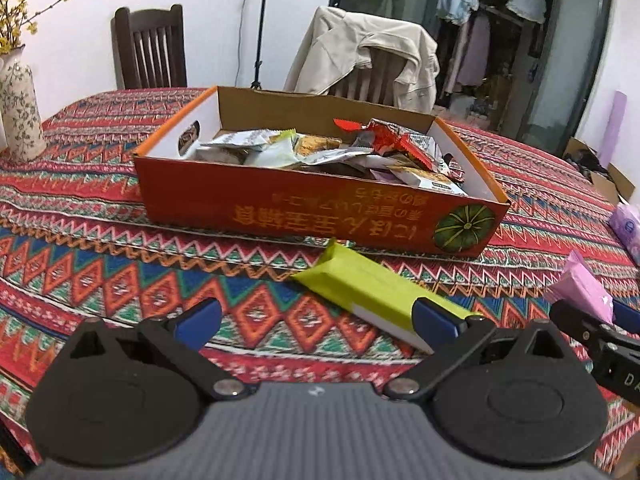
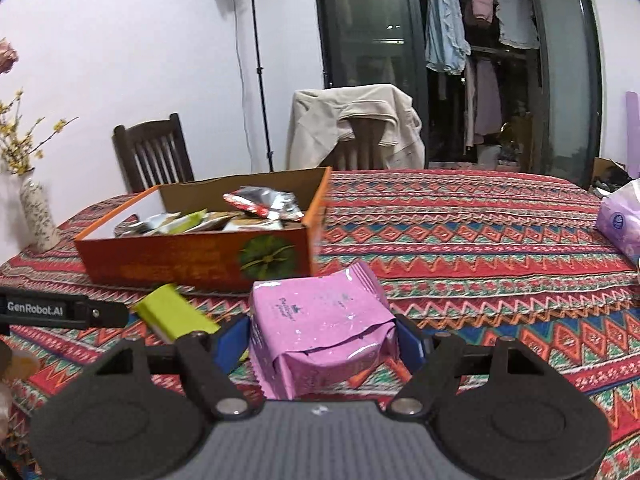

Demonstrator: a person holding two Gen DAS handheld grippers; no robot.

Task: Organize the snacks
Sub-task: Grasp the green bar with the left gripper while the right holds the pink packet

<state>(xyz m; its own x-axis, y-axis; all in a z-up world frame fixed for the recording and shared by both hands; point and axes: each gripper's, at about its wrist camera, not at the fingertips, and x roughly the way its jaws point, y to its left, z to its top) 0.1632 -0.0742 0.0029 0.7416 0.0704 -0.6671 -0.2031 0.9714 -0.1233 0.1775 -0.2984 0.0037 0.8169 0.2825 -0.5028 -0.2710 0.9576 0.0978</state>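
Observation:
An orange cardboard box [image 1: 320, 208] holding several snack packets stands on the patterned tablecloth; it also shows in the right wrist view [image 2: 192, 260]. A green snack bar [image 1: 372, 296] lies in front of the box, also in the right wrist view [image 2: 172, 316]. My left gripper [image 1: 316, 318] is open above the cloth, its right finger touching or overlapping the bar's near end. My right gripper [image 2: 320, 340] is shut on a pink snack packet [image 2: 320, 332], held above the cloth; the packet shows at the right edge of the left wrist view [image 1: 580, 292].
A flowered vase [image 1: 18, 112] stands at the table's left. A purple tissue pack [image 2: 620, 220] lies at the right. Two chairs [image 1: 150, 48] stand behind the table, one draped with a beige jacket [image 1: 368, 56]. A light stand [image 2: 256, 72] is at the wall.

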